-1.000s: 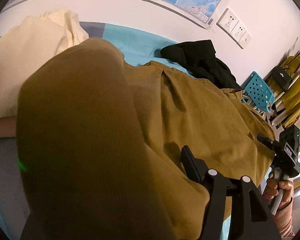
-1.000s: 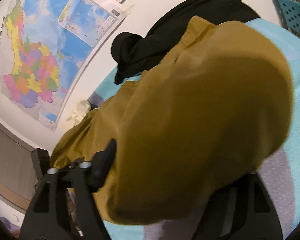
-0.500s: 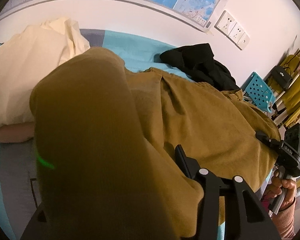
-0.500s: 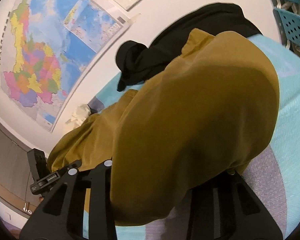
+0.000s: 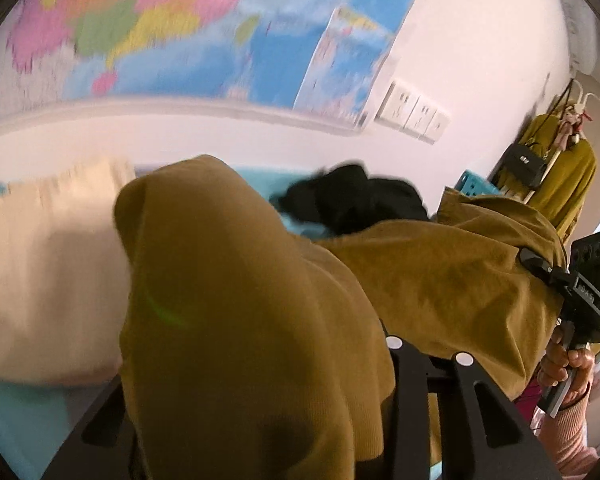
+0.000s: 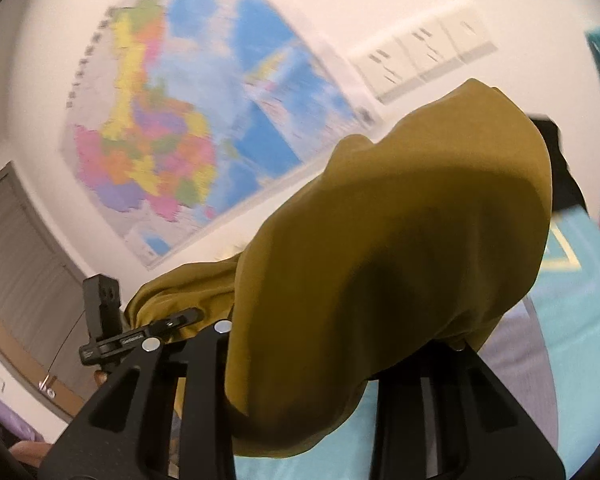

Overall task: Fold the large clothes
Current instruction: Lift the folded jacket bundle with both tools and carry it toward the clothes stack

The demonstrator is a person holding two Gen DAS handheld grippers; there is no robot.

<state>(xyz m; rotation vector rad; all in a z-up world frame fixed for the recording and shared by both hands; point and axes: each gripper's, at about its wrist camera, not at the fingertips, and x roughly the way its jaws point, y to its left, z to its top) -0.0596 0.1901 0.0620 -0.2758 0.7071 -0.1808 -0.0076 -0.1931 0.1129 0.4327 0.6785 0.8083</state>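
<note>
Left wrist view: garment (image 5: 440, 280) spans between left gripper (image 5: 260, 420) and right gripper (image 5: 540, 268), above bed (image 5: 16, 420).
Jaws: each clenched on a garment end.
Long axis: gripper to gripper; both equally near.

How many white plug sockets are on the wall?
3. The white square wall sockets form one row just right of the colourful wall map: left, middle, right. Others could be hidden behind the mustard-yellow cloth.
</note>
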